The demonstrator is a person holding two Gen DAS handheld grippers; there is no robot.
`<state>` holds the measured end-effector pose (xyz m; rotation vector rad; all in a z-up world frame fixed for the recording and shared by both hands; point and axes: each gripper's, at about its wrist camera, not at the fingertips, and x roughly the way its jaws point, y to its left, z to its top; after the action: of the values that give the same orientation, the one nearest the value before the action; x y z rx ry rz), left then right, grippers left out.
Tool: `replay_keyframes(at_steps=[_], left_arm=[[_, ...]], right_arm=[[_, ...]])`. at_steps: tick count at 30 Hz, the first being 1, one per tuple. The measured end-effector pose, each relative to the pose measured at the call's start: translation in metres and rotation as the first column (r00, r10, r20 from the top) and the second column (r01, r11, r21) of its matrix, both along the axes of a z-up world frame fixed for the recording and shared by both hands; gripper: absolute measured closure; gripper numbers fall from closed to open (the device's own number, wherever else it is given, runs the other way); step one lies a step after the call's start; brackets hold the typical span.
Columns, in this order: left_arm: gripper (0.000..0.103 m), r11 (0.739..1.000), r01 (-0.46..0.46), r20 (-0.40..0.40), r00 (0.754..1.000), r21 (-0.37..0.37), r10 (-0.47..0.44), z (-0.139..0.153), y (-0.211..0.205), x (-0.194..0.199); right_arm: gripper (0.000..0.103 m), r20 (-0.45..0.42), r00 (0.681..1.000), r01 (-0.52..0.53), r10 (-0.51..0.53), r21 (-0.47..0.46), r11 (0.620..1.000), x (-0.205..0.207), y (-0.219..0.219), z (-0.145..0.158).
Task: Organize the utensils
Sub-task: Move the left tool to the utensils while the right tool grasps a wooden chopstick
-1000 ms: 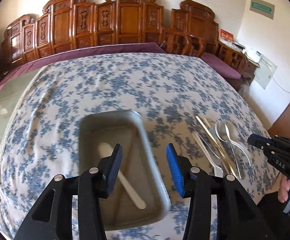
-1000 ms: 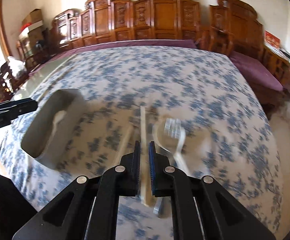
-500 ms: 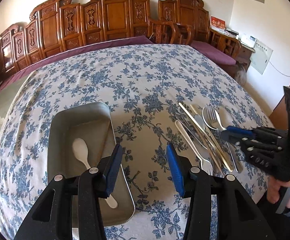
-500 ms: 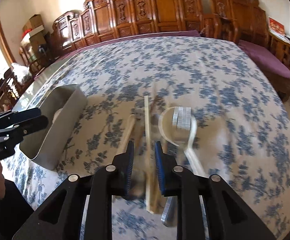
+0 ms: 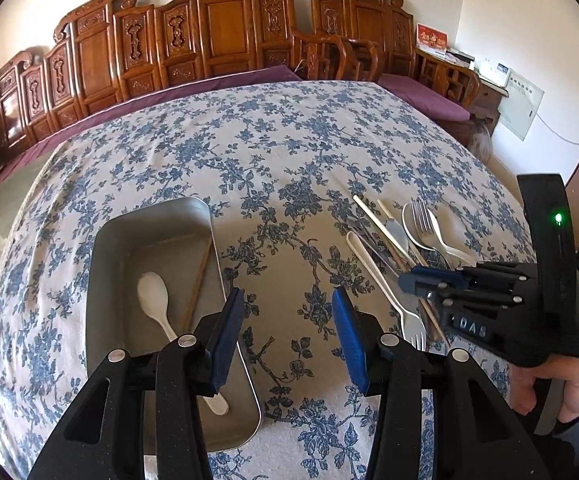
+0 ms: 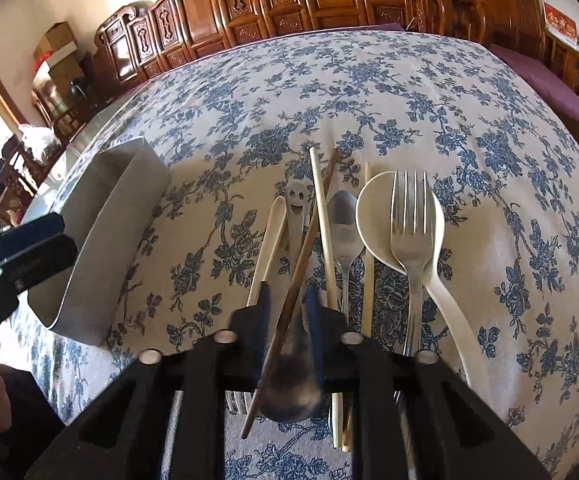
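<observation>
bare tablecloth (image 5: pixel 289 152) beyond, tray (image 5: pixel 105 280) walling left, utensil cluster (image 6: pixel 353 232) crowding right

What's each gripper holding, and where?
Left gripper: nothing. Right gripper jaws are closing around the brown chopstick and smiley-handled spoon at its neck; firm grip can't be told.

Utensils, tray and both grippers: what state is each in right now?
Left gripper: open, empty, above the tray's edge.
Right gripper: closing around a brown chopstick and smiley-handled spoon.
Tray: holds a white spoon and one chopstick.
Metal fork: lying on the cream spoon.
</observation>
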<state>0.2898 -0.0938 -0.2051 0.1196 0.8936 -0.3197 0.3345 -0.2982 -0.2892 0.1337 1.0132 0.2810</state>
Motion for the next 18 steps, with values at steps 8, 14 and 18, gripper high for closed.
replay_keyframes(at_steps=[8, 14, 18], left_arm=[[0.060, 1.000, 0.010, -0.004, 1.000, 0.019, -0.010, -0.006, -0.008, -0.002], [0.060, 1.000, 0.011, 0.004, 1.000, 0.026, -0.011, -0.006, -0.014, -0.006], [0.059, 1.000, 0.007, 0.001, 1.000, 0.024, -0.007, -0.006, -0.019, -0.010]], right_arm=[[0.096, -0.031, 0.999, 0.020, -0.019, 0.013, 1.000, 0.005, -0.010, -0.005], [0.097, 0.032, 0.999, 0.006, -0.008, 0.039, 0.999, 0.000, -0.019, 0.009], [0.097, 0.088, 0.996, 0.013, -0.020, 0.077, 0.997, -0.005, -0.032, 0.024]])
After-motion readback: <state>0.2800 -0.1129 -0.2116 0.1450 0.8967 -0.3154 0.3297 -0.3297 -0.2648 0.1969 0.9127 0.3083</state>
